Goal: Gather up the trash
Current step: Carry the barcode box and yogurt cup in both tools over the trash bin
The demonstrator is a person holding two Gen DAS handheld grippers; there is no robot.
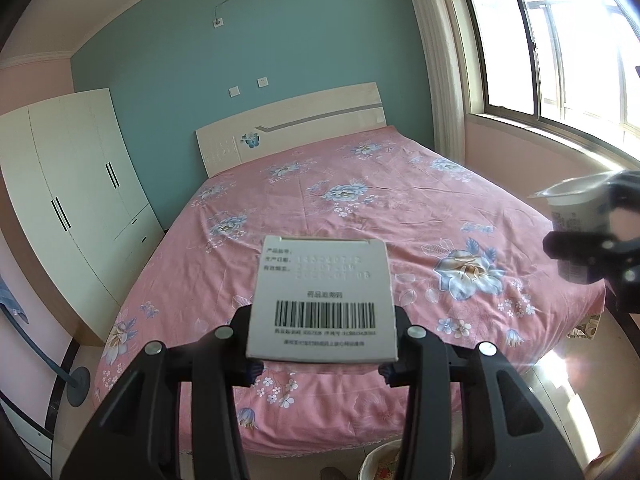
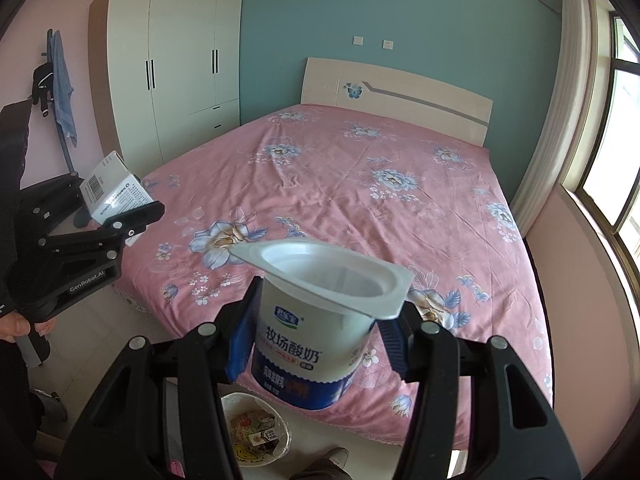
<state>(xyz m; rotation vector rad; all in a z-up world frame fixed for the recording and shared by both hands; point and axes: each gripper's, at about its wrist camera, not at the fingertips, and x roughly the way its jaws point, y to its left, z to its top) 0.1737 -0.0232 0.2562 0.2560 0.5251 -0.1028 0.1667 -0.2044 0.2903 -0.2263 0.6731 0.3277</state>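
- The left gripper (image 1: 322, 332) is closed partway on a white box (image 1: 322, 300); its pads press the box's two side edges near the barcode end.
- The box is held clear of the bed (image 1: 360, 208), barcode face up, with its far end pointing toward the headboard (image 1: 292, 128).
- In the right wrist view the same box (image 2: 112, 190) is seen at the far left, clamped in the left gripper (image 2: 120, 208), above the floor beside the bed's left edge.
- The right gripper (image 2: 320, 344) is closed partway on a yogurt cup (image 2: 316, 332); its blue pads (image 2: 240, 344) press the cup's sides below the rim.
- The cup is held nearly upright, open mouth up, and looks empty inside.
- The cup is carried over the near edge of the bed (image 2: 340, 184).
- A bag of trash (image 2: 256, 432) lies on the floor below the cup, close to the bed's near edge.
- A hand (image 2: 24, 326) grips the left gripper's handle at the left edge.
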